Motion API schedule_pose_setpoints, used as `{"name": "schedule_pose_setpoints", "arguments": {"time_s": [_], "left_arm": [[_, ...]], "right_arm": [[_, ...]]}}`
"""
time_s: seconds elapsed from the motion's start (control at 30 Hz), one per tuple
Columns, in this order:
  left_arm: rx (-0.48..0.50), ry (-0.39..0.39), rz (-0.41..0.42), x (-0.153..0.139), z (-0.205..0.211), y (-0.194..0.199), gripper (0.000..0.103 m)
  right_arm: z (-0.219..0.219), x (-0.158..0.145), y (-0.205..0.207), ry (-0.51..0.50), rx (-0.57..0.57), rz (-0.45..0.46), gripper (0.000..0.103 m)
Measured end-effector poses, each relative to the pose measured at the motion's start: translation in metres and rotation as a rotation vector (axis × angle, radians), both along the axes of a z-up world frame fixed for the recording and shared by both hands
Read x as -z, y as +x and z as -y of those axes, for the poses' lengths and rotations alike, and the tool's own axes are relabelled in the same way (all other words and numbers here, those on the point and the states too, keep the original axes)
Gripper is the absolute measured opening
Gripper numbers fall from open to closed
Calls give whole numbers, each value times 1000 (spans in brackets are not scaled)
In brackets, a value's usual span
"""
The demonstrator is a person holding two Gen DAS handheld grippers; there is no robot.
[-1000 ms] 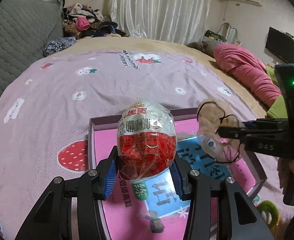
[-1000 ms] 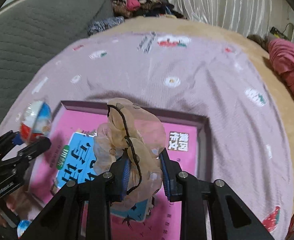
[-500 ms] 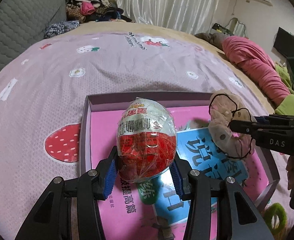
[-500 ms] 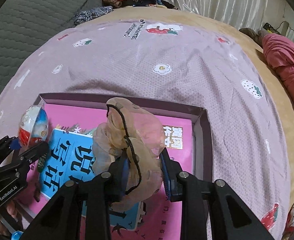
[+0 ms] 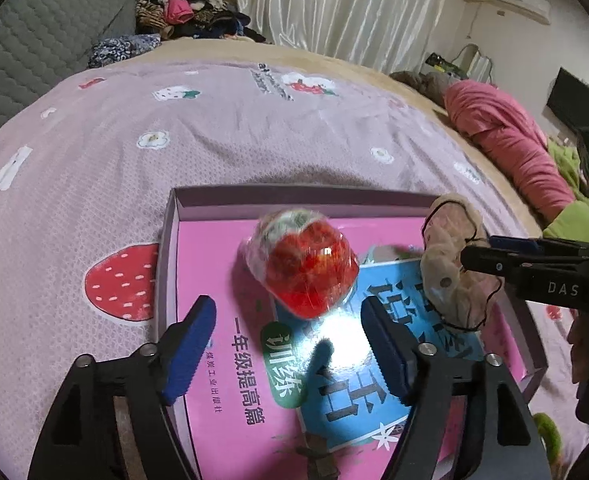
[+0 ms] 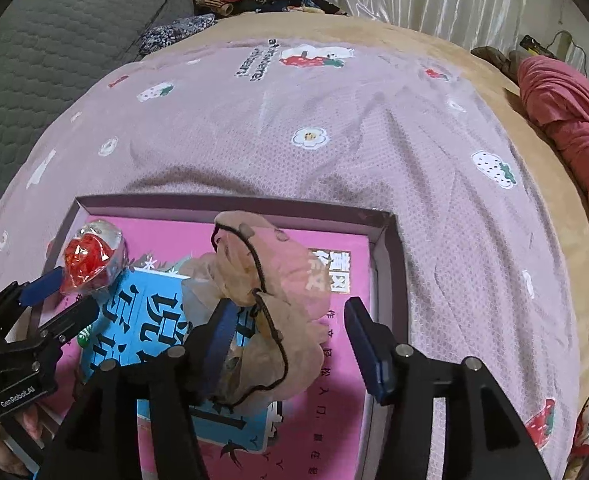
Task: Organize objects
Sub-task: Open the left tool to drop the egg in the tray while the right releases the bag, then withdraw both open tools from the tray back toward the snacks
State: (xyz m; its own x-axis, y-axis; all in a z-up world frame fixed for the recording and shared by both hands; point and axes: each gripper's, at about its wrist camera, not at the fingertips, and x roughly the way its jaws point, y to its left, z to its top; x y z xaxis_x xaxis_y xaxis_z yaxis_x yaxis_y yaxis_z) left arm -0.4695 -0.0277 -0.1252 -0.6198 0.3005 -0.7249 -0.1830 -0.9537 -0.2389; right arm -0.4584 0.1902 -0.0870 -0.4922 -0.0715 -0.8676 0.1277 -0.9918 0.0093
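Observation:
A purple box holds pink and blue booklets. My left gripper is open above it. The red and clear plastic egg is free of the fingers, blurred, just ahead of them over the booklets; it also shows in the right wrist view. My right gripper is open over the box. The peach hair scrunchie with a black cord still hangs against the left finger. It also shows in the left wrist view.
The box lies on a pink strawberry-print bedspread. A pink quilt lies at the right edge, a clothes pile and a grey headboard at the back. A green item lies right of the box.
Both grippers have opened. The egg has left the left fingers and dropped toward the booklets. The scrunchie has slipped lower and leans on the right gripper's left finger.

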Motion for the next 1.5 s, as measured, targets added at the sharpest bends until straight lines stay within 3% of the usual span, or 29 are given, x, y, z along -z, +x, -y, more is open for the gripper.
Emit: {"name": "schedule_pose_setpoints", "arguments": {"time_s": [0.1,0.23,0.37,0.63,1.1,1.33,1.5], "left_arm": [[-15,42,-12,-8,9,2,79],[-59,85,-45,-21,23,6,88],[-77,127,-50,-30,35,10,91],[-99,98,-52,-48,41,36,91],[-104,17,-126,-93,36,169,92],[-83,-4,-61,-93,23,221,92],[-92,-25,-67,-112,17,245,92]], "right_arm": [[-1,-9,5,6,1,-23,60],[-1,-22,14,-4,-13,-46,75],[3,-32,27,2,-35,-59,77],[-2,-55,69,-30,-34,-73,79],[-24,-131,178,-97,-53,-184,89],[-30,-157,221,-153,-57,-234,92],[-23,-170,252,-156,-75,-283,93]]}}
